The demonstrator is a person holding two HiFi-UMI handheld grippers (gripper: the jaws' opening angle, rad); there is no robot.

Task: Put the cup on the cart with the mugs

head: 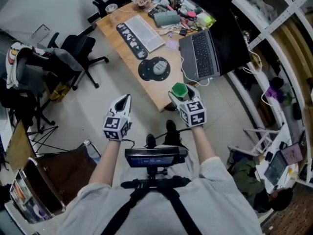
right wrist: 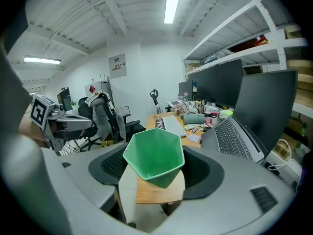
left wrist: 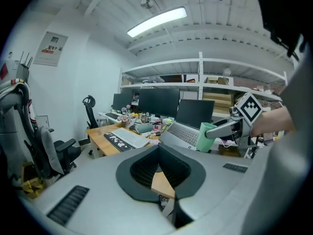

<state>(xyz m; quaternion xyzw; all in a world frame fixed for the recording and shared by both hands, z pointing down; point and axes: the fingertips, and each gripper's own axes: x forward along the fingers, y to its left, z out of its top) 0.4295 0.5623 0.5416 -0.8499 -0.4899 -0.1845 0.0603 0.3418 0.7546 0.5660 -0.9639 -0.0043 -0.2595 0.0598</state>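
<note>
Right tongs (head: 182, 94) are gripping the green cup (right wrist: 154, 160), holding it in the air beside the desk (head: 142, 67) corner. Left tongs (head: 126, 100) are hanging closed and empty. No cart or mugs are showing, so delivery is seemingly remaining.

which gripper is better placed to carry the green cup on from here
Right. The right gripper already holds the green cup between its jaws, lifted clear of the desk. The left gripper is empty and would need a handover. No cart shows in any view.
</note>
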